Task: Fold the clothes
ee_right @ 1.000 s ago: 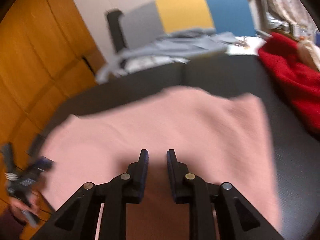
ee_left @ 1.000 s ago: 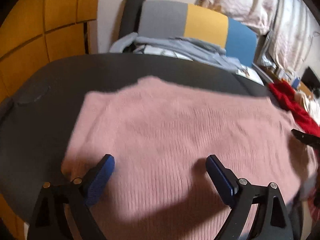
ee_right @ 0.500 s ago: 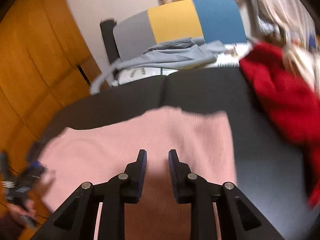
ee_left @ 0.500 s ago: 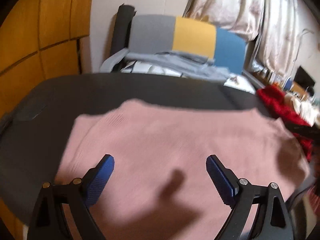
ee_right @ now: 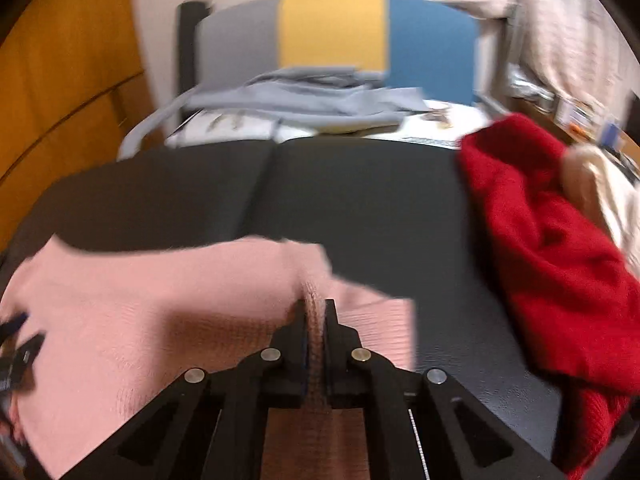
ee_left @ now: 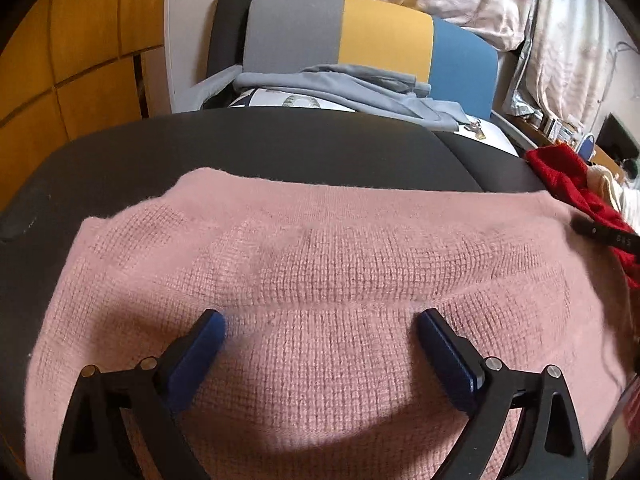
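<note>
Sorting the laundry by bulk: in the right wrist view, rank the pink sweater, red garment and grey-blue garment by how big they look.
1. pink sweater, nearest the camera, so unsure
2. red garment, close behind
3. grey-blue garment, farthest, so likely understated

A pale pink knitted sweater [ee_left: 320, 272], with a fine ribbed grid in its weave, lies between and ahead of the blue-padded black fingers [ee_left: 200, 344] of the left gripper [ee_left: 320, 324]. Beyond the fingertips the table [ee_left: 280, 148] is matt black. Farther ahead stands a chair back [ee_left: 360, 36] in three blocks: grey, mustard yellow, blue. A light grey-blue garment [ee_left: 360, 84] lies draped in front of it. Right of the fingers lies a deep red knit [ee_right: 540, 240], with a cream one [ee_right: 600, 184] beside it. Left of the fingers the wall panels [ee_left: 80, 60] are orange-brown wood. The right gripper [ee_right: 316, 320] is black, with a pink fold between its fingers.
</note>
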`<state>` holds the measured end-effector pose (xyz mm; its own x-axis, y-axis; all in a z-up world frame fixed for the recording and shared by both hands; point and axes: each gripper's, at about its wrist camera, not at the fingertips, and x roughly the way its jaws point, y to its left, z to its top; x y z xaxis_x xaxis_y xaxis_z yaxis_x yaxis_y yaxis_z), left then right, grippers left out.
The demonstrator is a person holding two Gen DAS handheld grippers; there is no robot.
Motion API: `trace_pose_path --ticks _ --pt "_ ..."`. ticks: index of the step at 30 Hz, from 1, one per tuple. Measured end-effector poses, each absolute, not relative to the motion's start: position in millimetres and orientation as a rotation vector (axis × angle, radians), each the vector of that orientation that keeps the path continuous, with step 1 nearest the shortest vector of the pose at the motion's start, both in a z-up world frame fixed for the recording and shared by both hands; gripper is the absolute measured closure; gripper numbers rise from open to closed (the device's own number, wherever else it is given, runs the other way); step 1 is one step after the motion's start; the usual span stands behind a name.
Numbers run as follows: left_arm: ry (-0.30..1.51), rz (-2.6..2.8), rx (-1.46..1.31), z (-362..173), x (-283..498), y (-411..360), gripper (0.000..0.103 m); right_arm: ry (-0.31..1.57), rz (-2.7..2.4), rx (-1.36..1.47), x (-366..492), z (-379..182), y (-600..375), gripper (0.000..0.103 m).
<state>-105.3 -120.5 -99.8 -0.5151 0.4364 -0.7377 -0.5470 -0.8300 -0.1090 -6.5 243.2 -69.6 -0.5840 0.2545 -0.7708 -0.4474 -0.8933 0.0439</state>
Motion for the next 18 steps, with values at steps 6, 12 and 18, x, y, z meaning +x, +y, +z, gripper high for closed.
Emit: trace_pose_path --ticks 6,12,18 --pt "0.155 2.307 -1.112 -94.9 -106.8 -128.1 0.002 0.426 2.468 -1.146 -8.6 -74.3 247.2 0.082" --pt "0.042 2.382 -1.108 -71.7 -134.9 -147.5 0.002 0.343 2.616 -1.002 4.7 -33.8 191.5 0.079" --pt "0.218 2.567 -1.259 -107.3 -186.3 -189.5 0.003 0.406 2.587 -1.246 -16.2 -83.1 176.8 0.080"
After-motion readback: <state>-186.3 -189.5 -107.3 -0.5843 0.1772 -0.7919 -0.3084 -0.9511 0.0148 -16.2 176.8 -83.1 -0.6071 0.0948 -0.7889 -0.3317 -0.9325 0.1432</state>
